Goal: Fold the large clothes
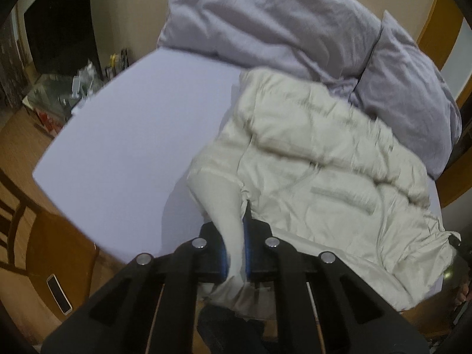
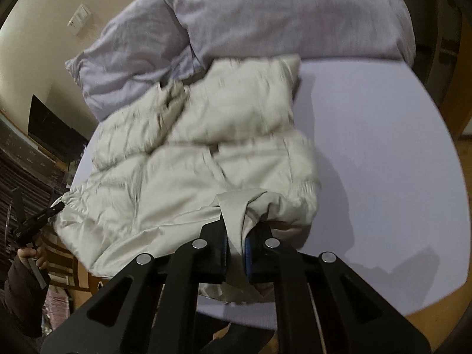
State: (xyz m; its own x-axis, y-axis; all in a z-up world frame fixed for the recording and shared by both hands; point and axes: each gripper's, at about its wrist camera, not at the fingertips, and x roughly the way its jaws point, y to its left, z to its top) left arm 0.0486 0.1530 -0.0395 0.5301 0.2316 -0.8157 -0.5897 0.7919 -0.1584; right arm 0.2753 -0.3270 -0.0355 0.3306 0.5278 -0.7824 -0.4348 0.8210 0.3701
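Lavender sheet (image 1: 118,135) is covering the bed, where a cream puffer jacket (image 1: 309,153) is lying below grey pillows (image 1: 265,26); the left gripper (image 1: 236,236) is pinching its near hem. Across the right wrist view, the right gripper (image 2: 236,236) is pinching the jacket's other near corner.

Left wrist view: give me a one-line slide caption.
Left gripper shut on the hem of a cream puffer jacket lying on a lavender bed, grey pillows behind.
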